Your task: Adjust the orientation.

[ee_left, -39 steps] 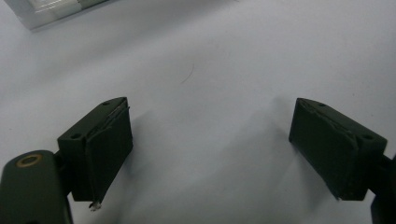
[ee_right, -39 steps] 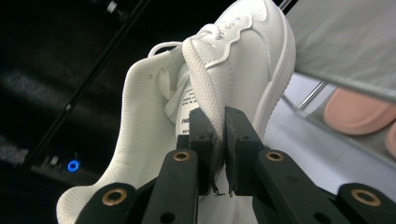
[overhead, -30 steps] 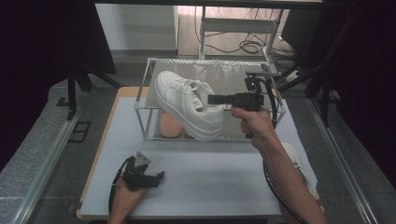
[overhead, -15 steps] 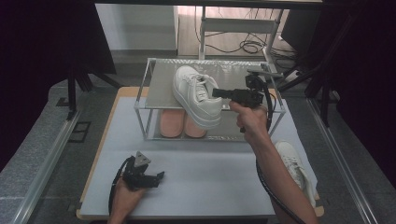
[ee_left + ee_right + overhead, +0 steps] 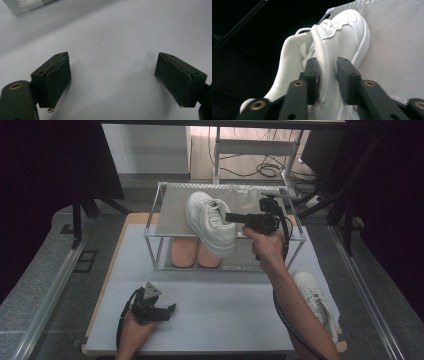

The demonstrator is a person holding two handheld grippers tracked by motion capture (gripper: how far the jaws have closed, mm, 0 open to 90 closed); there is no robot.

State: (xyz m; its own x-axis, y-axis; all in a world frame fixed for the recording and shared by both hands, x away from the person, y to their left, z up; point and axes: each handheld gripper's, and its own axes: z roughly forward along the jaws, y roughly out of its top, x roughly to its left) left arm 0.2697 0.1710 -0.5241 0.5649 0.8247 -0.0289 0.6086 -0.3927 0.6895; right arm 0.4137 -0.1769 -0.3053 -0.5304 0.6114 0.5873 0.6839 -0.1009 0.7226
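Swung farther over the rack since the earlier frame, the white lace-up leather sneaker hangs above the two-tier metal shoe rack, its collar pinched between the right gripper's closed jaws. Two white sneakers show; its mate lies on the counter. Left gripper rests there, jaws spread, empty.

The right forearm reaches forward and up, its hand wrapped around the right gripper, whose jaws are pinched tight on a padded white edge between them. The left hand rests low, near the body, holding the left gripper with jaws spread wide and nothing between them.
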